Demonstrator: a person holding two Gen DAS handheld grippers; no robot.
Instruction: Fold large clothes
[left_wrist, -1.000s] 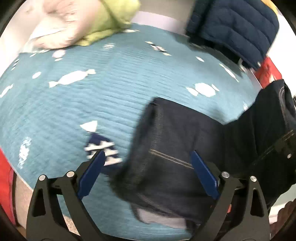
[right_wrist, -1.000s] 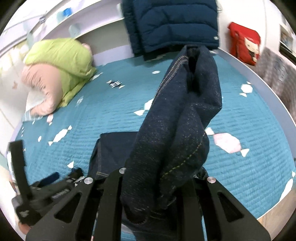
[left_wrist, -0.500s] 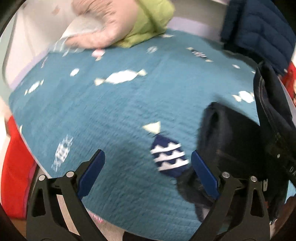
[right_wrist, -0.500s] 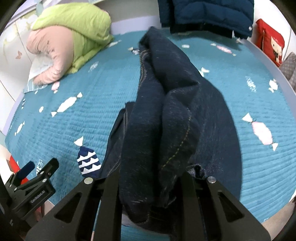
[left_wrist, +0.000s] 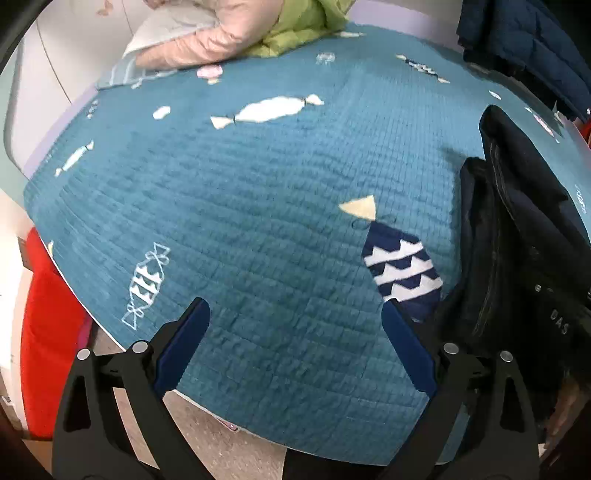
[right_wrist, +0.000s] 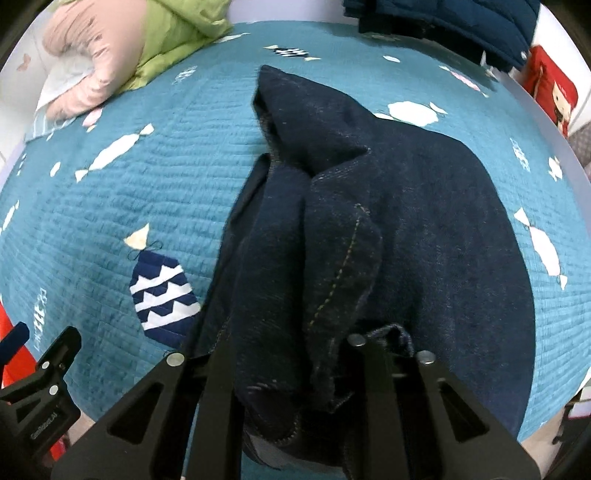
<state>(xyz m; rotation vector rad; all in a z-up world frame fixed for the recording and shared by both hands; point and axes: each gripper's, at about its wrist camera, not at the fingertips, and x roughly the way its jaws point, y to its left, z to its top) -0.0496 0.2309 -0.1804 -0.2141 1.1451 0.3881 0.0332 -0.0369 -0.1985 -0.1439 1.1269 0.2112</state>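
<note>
On the bed, over a teal quilt (right_wrist: 92, 206) patterned with candy shapes, we see dark jeans (right_wrist: 424, 229) lying in a loose heap across the middle and toward 3 o'clock in the right wrist view. At 6 o'clock our right tool (right_wrist: 295, 354) is clamped on a bunched fold of the denim, which rises between its black fingers. In the left wrist view our left tool (left_wrist: 295, 332) hangs with its blue-padded fingers spread wide and nothing between them, above bare quilt, while the jeans (left_wrist: 517, 236) sit at 3 o'clock just beside its right finger. At 11 o'clock a pink and green bundle of bedding (right_wrist: 122, 48) rests; at 1 o'clock a navy padded jacket (right_wrist: 461, 18) lies.
</note>
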